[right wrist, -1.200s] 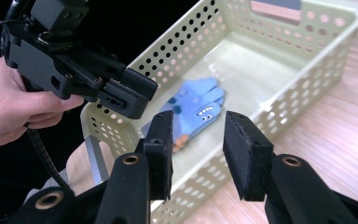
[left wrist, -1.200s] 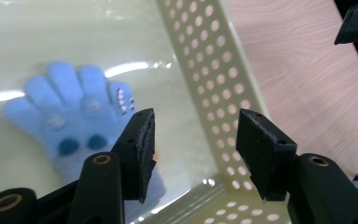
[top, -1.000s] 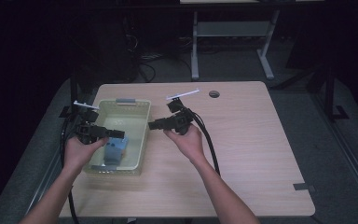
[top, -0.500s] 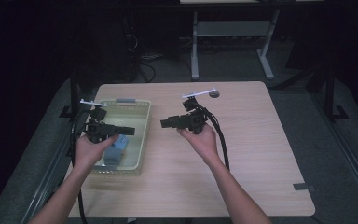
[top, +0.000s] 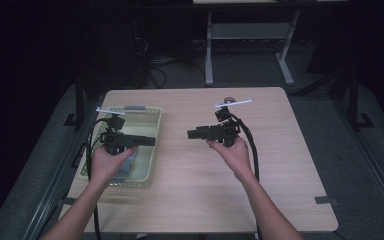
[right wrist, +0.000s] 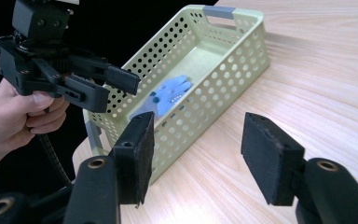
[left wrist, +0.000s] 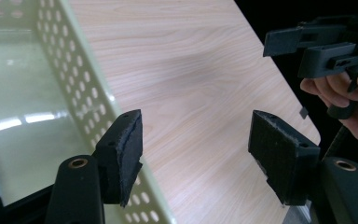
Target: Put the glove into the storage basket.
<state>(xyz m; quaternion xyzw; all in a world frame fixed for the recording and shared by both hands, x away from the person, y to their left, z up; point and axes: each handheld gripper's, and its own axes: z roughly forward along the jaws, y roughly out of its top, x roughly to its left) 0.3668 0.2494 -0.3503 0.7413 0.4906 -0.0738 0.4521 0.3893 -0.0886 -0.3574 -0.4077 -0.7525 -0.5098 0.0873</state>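
1. We see the left gripper (top: 147, 141) over the pale green basket (top: 152, 150); its jaws stand apart with nothing between them and have just been opening.
2. The right gripper (top: 194, 134) hangs over bare table (top: 280, 190) mid-scene; its jaws also stand wide and hold nothing, and have just been opening.
3. We find the blue glove (right wrist: 168, 95) lying flat in the basket (right wrist: 223, 60), just inside its perforated right wall.
4. The basket sits at the table's left edge, long side running near to far.
5. Wood right of the basket lies free out to the right and near edges.
6. The two grippers are well apart, tips facing each other.
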